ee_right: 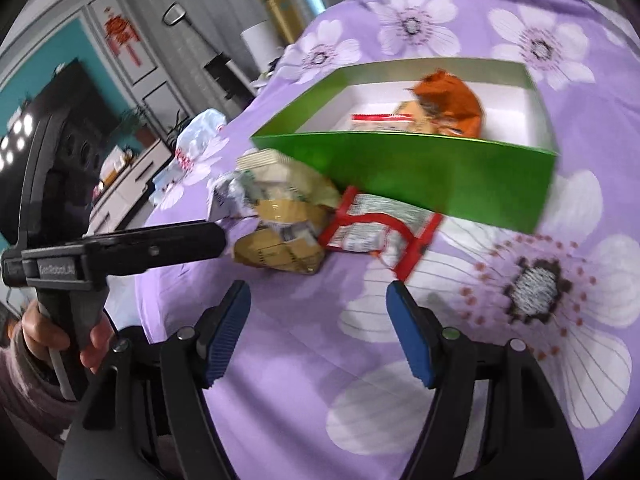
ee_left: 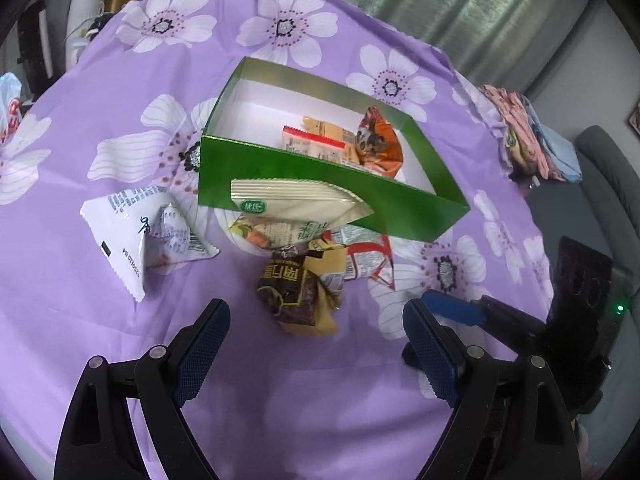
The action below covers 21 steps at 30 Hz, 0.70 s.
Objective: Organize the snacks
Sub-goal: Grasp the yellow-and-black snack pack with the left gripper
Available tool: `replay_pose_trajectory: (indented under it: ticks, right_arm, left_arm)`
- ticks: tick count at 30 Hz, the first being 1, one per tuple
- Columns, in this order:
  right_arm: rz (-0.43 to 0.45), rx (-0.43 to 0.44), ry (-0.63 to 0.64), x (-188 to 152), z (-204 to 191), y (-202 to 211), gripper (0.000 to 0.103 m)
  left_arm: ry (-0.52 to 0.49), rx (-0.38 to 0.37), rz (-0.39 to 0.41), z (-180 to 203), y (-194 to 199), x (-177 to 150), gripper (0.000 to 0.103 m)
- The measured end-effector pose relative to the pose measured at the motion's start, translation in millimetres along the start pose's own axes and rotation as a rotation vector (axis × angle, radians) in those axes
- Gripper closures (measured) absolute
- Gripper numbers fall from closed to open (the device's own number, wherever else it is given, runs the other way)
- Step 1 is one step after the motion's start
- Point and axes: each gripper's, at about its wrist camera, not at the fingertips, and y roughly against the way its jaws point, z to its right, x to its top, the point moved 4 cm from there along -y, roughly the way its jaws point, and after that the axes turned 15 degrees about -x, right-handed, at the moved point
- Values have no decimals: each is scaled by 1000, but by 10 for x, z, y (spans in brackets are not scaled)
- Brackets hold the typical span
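A green box (ee_left: 320, 184) with a white inside stands on the purple flowered cloth; it also shows in the right wrist view (ee_right: 420, 168). Inside lie an orange packet (ee_left: 380, 144) and a red-edged packet (ee_left: 316, 146). In front of it is a heap: a beige packet (ee_left: 296, 202), a brown-and-gold packet (ee_left: 300, 292), a red-and-white packet (ee_left: 366, 256) and a white packet (ee_left: 136, 232) to the left. My left gripper (ee_left: 316, 344) is open and empty, just short of the brown packet. My right gripper (ee_right: 320, 332) is open and empty, near the red-and-white packet (ee_right: 380, 228).
The right gripper's blue finger (ee_left: 452, 306) reaches in at the left wrist view's right. The left gripper's body (ee_right: 120, 248) crosses the right wrist view's left. Folded cloths (ee_left: 528, 140) lie at the table's far right edge. A plastic bag (ee_right: 192, 148) lies at the far left edge.
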Motion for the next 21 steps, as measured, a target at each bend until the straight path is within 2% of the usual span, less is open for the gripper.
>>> replay_pose_trajectory:
  ticks: [3, 8, 20, 21]
  right_arm:
    - [-5, 2, 39, 31, -96, -77, 32]
    - [-7, -43, 121, 111, -202, -231, 29]
    - [-4, -33, 247, 297, -435, -511, 29]
    - [-6, -29, 245, 294, -437, -521, 29]
  left_arm:
    - [-6, -11, -14, -31, -50, -17, 15]
    - [4, -26, -47, -121, -150, -33, 15]
    - [11, -35, -73, -267, -246, 35, 15]
    - [13, -35, -70, -274, -245, 39, 20]
